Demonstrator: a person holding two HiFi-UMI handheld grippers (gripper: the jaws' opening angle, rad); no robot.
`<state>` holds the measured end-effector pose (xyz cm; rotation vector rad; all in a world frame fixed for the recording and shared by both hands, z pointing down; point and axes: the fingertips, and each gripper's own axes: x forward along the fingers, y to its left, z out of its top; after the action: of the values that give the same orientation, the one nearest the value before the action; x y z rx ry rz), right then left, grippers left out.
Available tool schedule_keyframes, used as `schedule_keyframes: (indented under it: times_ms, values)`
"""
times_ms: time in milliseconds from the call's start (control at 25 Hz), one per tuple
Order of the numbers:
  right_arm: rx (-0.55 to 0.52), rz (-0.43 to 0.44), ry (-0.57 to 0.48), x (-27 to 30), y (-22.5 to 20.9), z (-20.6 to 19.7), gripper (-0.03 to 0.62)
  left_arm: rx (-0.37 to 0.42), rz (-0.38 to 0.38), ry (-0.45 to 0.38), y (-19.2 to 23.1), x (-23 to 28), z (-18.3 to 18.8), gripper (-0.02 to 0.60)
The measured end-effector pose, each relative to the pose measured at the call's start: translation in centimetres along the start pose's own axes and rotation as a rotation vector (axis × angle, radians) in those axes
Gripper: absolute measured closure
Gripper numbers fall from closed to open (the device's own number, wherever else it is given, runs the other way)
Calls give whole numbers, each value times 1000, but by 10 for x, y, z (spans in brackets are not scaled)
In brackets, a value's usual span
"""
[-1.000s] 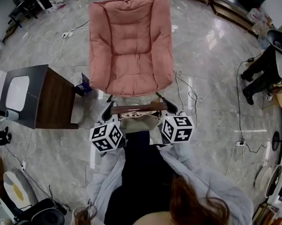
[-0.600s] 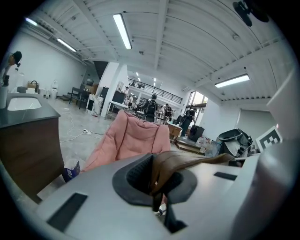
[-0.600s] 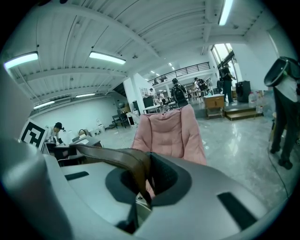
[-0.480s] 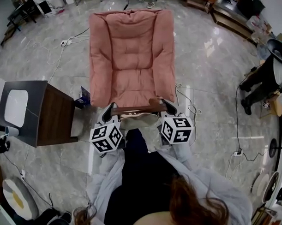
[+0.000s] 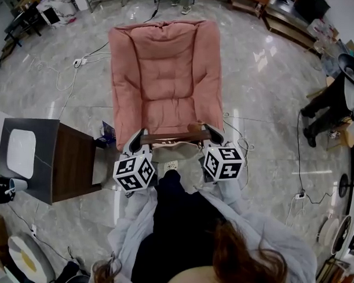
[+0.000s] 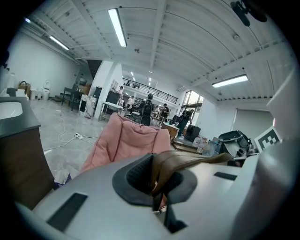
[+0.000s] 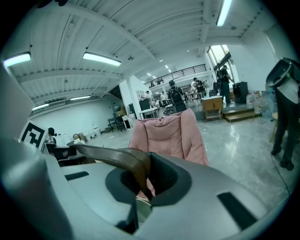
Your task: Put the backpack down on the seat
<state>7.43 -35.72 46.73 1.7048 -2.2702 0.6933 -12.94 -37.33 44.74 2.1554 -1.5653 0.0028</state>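
Note:
A pink cushioned chair [image 5: 163, 69] stands on the marble floor straight ahead. A cream backpack [image 5: 174, 151] hangs by its brown strap [image 5: 174, 136], stretched level between my two grippers, just at the seat's front edge. The left gripper [image 5: 137, 140] is shut on the strap's left end and the right gripper [image 5: 210, 133] on its right end. In the left gripper view the strap [image 6: 180, 161] runs into the shut jaws of the left gripper [image 6: 157, 187], with the chair [image 6: 126, 140] behind. The right gripper view shows the strap [image 7: 117, 159] pinched in the right gripper [image 7: 143, 187]. Most of the bag is hidden below.
A dark wooden side table [image 5: 61, 159] with a white panel stands at the left of the chair, a blue item [image 5: 107, 132] beside its leg. Cables [image 5: 237, 127] trail over the floor on both sides. A person in black [image 5: 329, 101] stands at the right.
Both grippers and the hanging backpack have moved forward towards the chair; the strap now overlaps the seat's front edge. The side table has slid back at the left.

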Motion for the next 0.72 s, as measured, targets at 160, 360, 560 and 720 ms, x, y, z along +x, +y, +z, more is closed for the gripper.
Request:
schedule_keyframes:
  times_ms: [160, 360, 560, 720]
  values:
    - [18, -20, 19, 25, -6, 4, 586, -3, -12, 34, 12, 28, 3, 568]
    - [42, -53, 47, 52, -15, 2, 586, -14, -36, 88, 25, 63, -2, 568]
    - [79, -110, 45, 71, -25, 15, 586, -4, -81, 120, 31, 101, 3, 568]
    - [93, -152, 20, 84, -35, 31, 586, 24, -145, 123, 25, 144, 21, 568]
